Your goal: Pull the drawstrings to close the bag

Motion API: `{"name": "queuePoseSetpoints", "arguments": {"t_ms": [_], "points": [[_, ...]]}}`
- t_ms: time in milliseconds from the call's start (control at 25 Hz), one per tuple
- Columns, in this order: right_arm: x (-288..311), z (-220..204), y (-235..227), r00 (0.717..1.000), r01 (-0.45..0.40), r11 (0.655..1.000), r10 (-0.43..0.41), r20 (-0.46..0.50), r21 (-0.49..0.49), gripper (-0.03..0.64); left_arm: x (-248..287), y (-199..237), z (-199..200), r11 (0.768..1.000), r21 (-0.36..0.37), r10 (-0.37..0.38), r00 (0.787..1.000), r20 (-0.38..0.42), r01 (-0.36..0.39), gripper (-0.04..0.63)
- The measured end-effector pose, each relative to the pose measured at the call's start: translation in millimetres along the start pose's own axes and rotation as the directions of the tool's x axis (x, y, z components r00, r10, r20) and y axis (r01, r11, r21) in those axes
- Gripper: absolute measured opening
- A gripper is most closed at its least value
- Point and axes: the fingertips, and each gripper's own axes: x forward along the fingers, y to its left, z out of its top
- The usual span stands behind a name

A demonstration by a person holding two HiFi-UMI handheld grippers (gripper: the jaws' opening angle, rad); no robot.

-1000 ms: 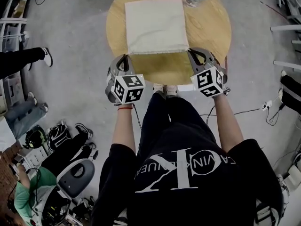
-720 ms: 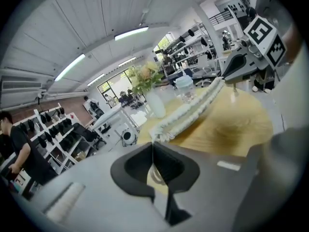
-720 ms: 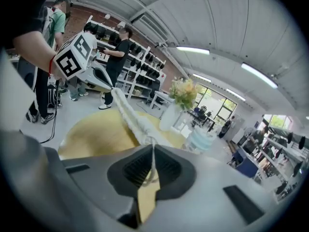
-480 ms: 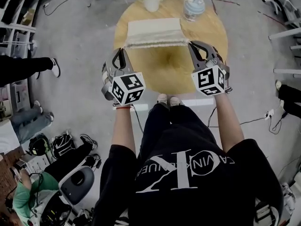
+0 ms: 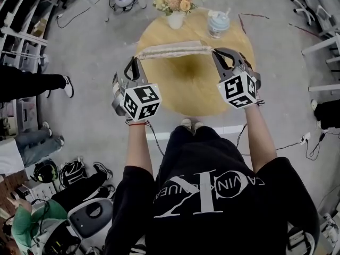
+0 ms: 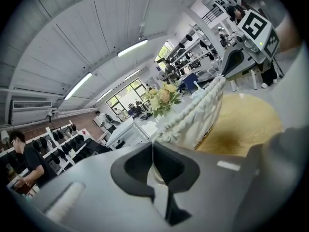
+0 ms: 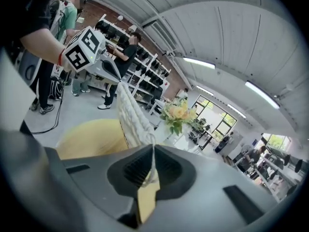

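Here, a cream cloth bag (image 5: 172, 50) is hanging in the air above a round wooden worktop (image 5: 202, 86), stretched sideways between two handheld grippers. Its mouth is bunching into a ropey ridge, which suggests the closing is well along. The left gripper (image 5: 134, 62) is clenching its jaws on what looks like the drawstring (image 7: 153, 148) at the bag's left end. The right gripper (image 5: 222, 54) is doing the same at the right end. In each gripper view the jaws are pressing together on a thin cord, with the gathered cloth just beyond their tips. Gripping opposite ends is probably letting the person pull outward, so the cloth slides together along the cord. A vase of flowers (image 5: 172, 1) and a lidded cup (image 5: 218, 23) are standing at the worktop's far edge.
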Motion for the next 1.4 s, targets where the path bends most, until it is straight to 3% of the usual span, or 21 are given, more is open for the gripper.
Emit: {"name": "queuePoseSetpoints", "arguments": {"t_ms": [120, 280, 960, 1200, 1400], "points": [[-1, 8, -2, 0.998, -0.053, 0.997, 0.052, 0.031, 0.060, 0.020, -3, 12, 4, 1.000, -0.027, 0.008, 1.000, 0.007, -0.007, 0.017], [-2, 10, -18, 1.000, 0.019, 1.000, -0.019, -0.012, 0.012, 0.020, -7, 19, 12, 0.999, 0.031, 0.045, 0.999, 0.005, -0.045, 0.017], [-14, 18, -69, 0.979, 0.203, 0.979, -0.203, -0.038, 0.010, 0.020, -16, 42, 35, 0.994, -0.019, 0.103, 0.995, 0.006, -0.103, 0.016], [-17, 16, -81, 0.969, 0.244, 0.970, -0.245, -0.046, -0.019, 0.020, -16, 46, 41, 0.993, 0.030, 0.115, 0.993, 0.027, -0.115, 0.015], [-22, 18, -93, 0.960, 0.277, 0.961, -0.278, -0.042, -0.023, 0.020, -22, 57, 48, 0.990, 0.018, 0.142, 0.989, 0.042, -0.143, 0.015]]}}
